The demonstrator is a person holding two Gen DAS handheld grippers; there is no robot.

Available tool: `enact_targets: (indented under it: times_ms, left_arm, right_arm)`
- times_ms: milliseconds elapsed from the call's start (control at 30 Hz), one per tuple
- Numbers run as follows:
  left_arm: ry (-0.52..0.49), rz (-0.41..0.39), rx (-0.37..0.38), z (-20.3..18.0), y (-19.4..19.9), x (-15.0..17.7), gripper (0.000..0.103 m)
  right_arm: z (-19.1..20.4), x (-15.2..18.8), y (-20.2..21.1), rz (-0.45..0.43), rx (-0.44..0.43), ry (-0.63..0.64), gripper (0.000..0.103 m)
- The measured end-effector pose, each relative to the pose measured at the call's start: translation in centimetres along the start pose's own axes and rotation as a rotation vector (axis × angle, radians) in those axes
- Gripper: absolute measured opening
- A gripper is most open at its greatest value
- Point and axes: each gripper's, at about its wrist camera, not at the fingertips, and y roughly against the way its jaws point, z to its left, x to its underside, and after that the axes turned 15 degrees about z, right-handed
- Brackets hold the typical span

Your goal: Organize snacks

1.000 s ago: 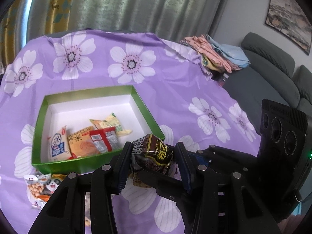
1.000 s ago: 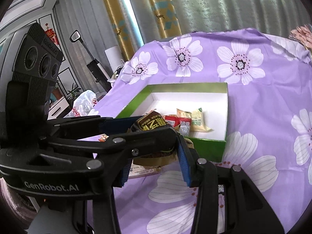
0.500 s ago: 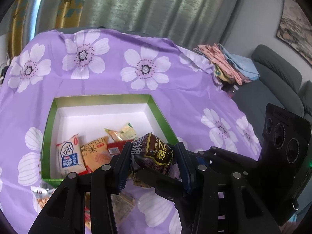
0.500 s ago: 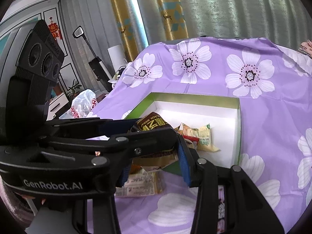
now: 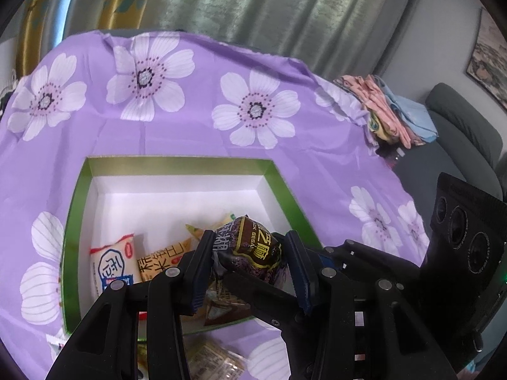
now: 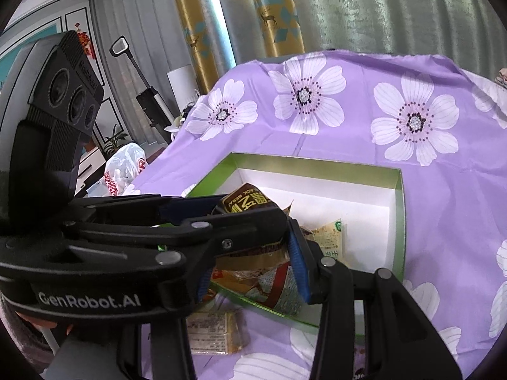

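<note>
Snacks are being sorted on a table under a purple cloth (image 5: 196, 139) printed with white flowers. A green box (image 5: 279, 177) with a white inside sits on that cloth, open at the top. Both tools meet over its near right corner. The left tool (image 5: 250, 262) has its blue-padded fingers closed part way on a dark brown sesame packet (image 5: 253, 247), one pad pressing each side. The right tool (image 6: 250, 262) comes in beside it from the right, and through its own camera a crinkled brown wrapper (image 6: 250, 258) lies between its blue pads; whether the pads truly pinch it or only frame it, I cannot tell. From that side the brown packet's label shows above the crossing finger of the left tool.

Inside the box, along the near wall, lie a white pouch with a blue and red label (image 5: 112, 262), an orange pouch (image 5: 161, 259) touching it on the right, and a pale yellow pouch (image 6: 329, 237) further right. Outside the box, on the cloth just in front of its near wall, rests a tan wrapped bar (image 6: 214, 332). At the far right edge of the table lies a pile of folded cloths (image 5: 389, 110), pink and blue, with a grey sofa (image 5: 459, 133) beyond.
</note>
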Motion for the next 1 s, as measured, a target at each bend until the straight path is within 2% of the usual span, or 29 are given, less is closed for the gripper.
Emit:
enact_targets:
  times_ms: [300, 367, 433, 500, 633, 700, 733, 800, 1000]
  left_arm:
    - [0.043, 0.035, 0.002, 0.9, -1.6, -0.2, 0.045]
    - [0.037, 0.036, -0.004, 0.7, -1.6, -0.1, 0.050]
    - [0.029, 0.033, -0.024, 0.5, -1.5, -0.1, 0.071]
    - [0.026, 0.024, -0.034, 0.4, -1.3, 0.0, 0.078]
    - [0.043, 0.012, -0.051, 0.6, -0.7, 0.1, 0.080]
    - [0.047, 0.009, -0.058, 0.7, -0.4, 0.2, 0.082]
    - [0.049, 0.007, -0.064, 0.7, -0.2, 0.3, 0.086]
    - [0.050, 0.005, -0.073, 0.6, 0.1, 0.5, 0.092]
    - [0.036, -0.012, -0.106, -0.1, 1.5, 1.5, 0.097]
  right_arm:
    - [-0.4, -0.3, -1.6, 0.044, -0.003, -0.012, 0.045]
    - [-0.4, -0.3, -1.6, 0.045, -0.007, -0.013, 0.045]
    - [-0.3, -0.2, -1.5, 0.042, 0.005, -0.014, 0.051]
    - [-0.2, -0.2, -1.3, 0.040, 0.020, -0.015, 0.053]
    - [-0.2, 0.0, -0.7, 0.035, 0.053, -0.017, 0.057]
    - [-0.1, 0.2, -0.2, 0.032, 0.074, -0.020, 0.063]
    - [0.0, 0.3, 0.0, 0.029, 0.084, -0.022, 0.065]
    - [0.2, 0.6, 0.5, 0.019, 0.114, -0.033, 0.074]
    - [0.9, 1.4, 2.4, -0.008, 0.202, -0.036, 0.088]
